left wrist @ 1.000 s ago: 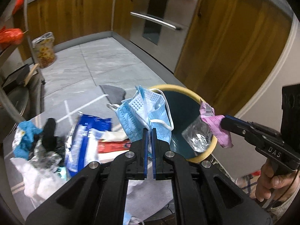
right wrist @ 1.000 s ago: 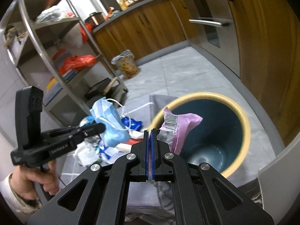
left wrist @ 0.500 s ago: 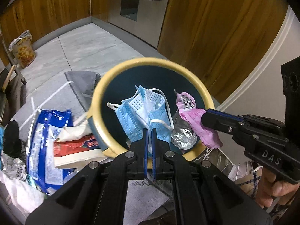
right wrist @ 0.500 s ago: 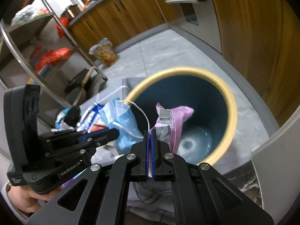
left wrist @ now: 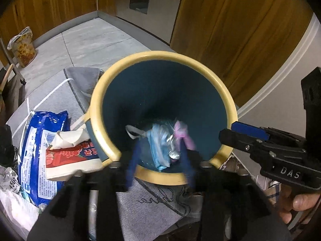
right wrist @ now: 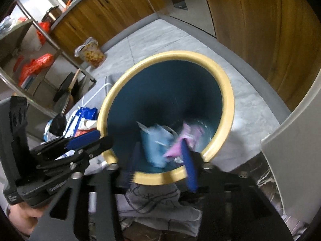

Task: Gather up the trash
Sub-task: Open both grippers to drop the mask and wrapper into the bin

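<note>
Left gripper (left wrist: 160,158) and right gripper (right wrist: 160,162): jaws spread, gripping nothing. Mask (left wrist: 158,140) and pink wrapper (left wrist: 181,132) lie between the jaws at 12 o'clock, inside the bin (left wrist: 200,64).

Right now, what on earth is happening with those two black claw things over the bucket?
A person is tidying up rubbish with a handheld gripper in each hand. Both the left gripper and the right gripper hang over the yellow-rimmed bin with fingers spread open. A blue face mask and a pink wrapper are blurred inside the bin, seemingly just dropped. More litter waits beside the bin: a blue packet and a red-and-white carton.
</note>
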